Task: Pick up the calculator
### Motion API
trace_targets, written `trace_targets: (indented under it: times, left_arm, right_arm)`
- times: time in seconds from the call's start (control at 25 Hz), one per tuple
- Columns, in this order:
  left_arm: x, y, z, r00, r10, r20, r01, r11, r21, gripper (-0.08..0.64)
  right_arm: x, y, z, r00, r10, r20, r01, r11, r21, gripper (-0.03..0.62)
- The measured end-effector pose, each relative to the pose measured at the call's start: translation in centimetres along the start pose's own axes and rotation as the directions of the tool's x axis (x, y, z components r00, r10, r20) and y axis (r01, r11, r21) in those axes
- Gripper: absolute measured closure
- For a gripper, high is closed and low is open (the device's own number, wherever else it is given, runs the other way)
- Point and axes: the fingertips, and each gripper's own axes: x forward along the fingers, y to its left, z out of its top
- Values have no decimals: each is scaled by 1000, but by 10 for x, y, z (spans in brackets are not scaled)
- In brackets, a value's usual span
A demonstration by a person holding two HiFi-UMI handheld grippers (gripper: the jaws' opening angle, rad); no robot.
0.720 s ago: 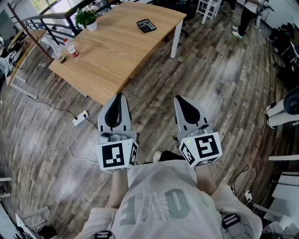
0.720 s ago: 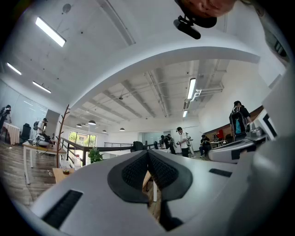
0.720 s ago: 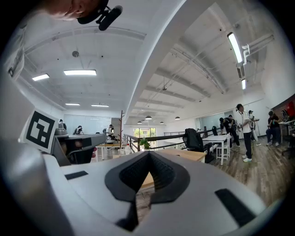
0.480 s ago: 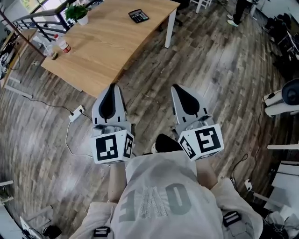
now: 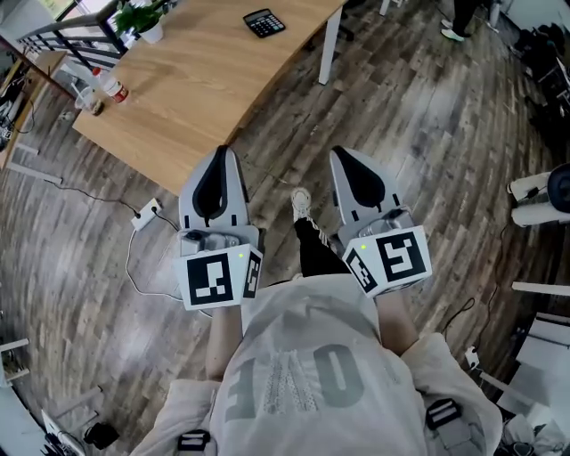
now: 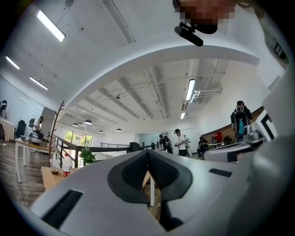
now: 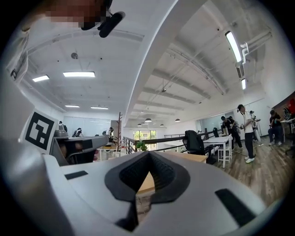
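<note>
The black calculator (image 5: 264, 22) lies at the far end of the wooden table (image 5: 205, 98), well ahead of both grippers. My left gripper (image 5: 222, 151) and right gripper (image 5: 344, 154) are held side by side at waist height over the wood floor, short of the table's near edge. Each one is shut, with nothing between its pads. In the left gripper view the left gripper's (image 6: 148, 152) dark pads meet at the tip, with a table leg showing behind them. The right gripper's (image 7: 148, 155) pads also meet, with the tabletop (image 7: 146, 182) beyond. The calculator shows in neither gripper view.
A potted plant (image 5: 140, 20) and a bottle (image 5: 107, 85) stand at the table's left end. A white table leg (image 5: 328, 49) stands ahead on the right. A power strip (image 5: 145, 216) with cable lies on the floor at the left. My shoe (image 5: 302, 203) is between the grippers. White equipment (image 5: 539, 200) stands at the right.
I have stepped forward: a leg and shoe now reach out between the grippers. The table and calculator have shifted up and left in the head view. Both grippers stay shut.
</note>
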Motion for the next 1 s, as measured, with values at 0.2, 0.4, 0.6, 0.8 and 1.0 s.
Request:
trace_targets:
  times: [0.2, 0.4, 0.6, 0.8, 1.0]
  left_arm:
    - [58, 22, -5, 997, 73, 26, -74, 997, 23, 551]
    - [129, 47, -3, 988, 150, 44, -152, 987, 47, 551]
    - [192, 73, 6, 976, 210, 59, -215, 973, 88, 551]
    - [234, 99, 4, 963, 265, 57, -270, 958, 95, 551]
    - [275, 108, -4, 962, 269, 53, -272, 959, 80, 551]
  right_arm:
    - [65, -35, 0, 997, 74, 8, -74, 997, -9, 574]
    - [135, -79, 8, 992, 129, 13, -129, 992, -6, 574]
    - [204, -108, 13, 978, 210, -1, -210, 978, 5, 574]
    - [254, -122, 11, 965, 262, -14, -262, 965, 17, 574]
    - [288, -151, 2, 962, 271, -30, -269, 962, 48, 574]
